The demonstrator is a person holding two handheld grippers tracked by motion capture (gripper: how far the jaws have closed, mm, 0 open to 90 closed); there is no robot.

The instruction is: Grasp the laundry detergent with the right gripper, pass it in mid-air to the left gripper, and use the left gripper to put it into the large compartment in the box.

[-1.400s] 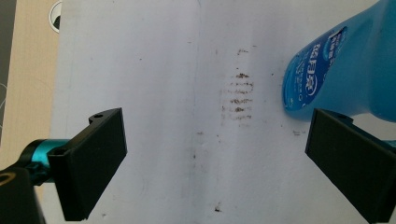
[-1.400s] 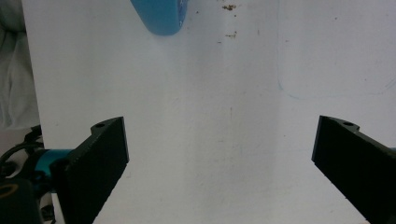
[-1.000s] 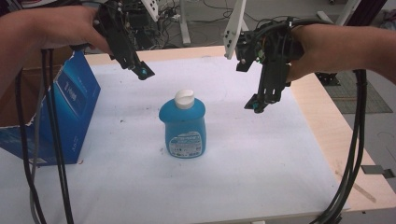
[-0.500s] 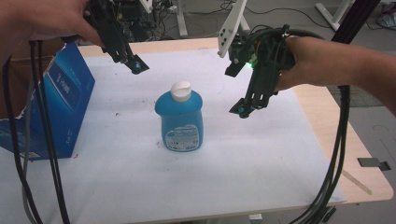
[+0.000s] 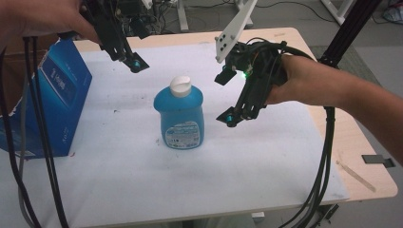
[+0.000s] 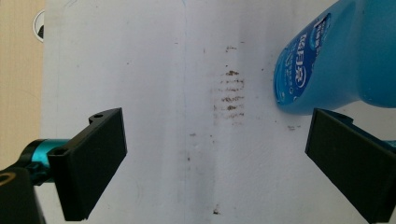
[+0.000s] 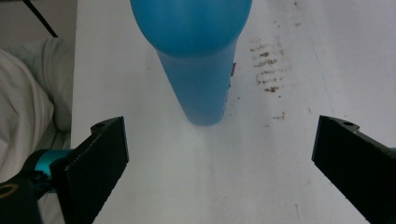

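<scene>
blue bottle [image 5: 179, 116] stands upright at mid-table on the white cover [image 5: 142, 190]. right gripper [image 5: 235, 115] has come lower and closer over the last second, now just beside the bottle's right flank, jaws wide, holding nothing; judged: a grasp approach. right gripper view shows the bottle [image 7: 196, 56] centred ahead. left gripper [image 5: 134, 63], jaws wide, hangs behind it, near the blue box [image 5: 52, 104].

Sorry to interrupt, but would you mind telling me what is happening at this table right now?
A person holds a gripper in each hand above a white-covered table. A blue bottle with a white cap stands upright in the middle, untouched. The right gripper hangs open just beside it, jaws wide apart. The left gripper, also open, hovers behind the bottle. A blue box stands at the left edge.
</scene>
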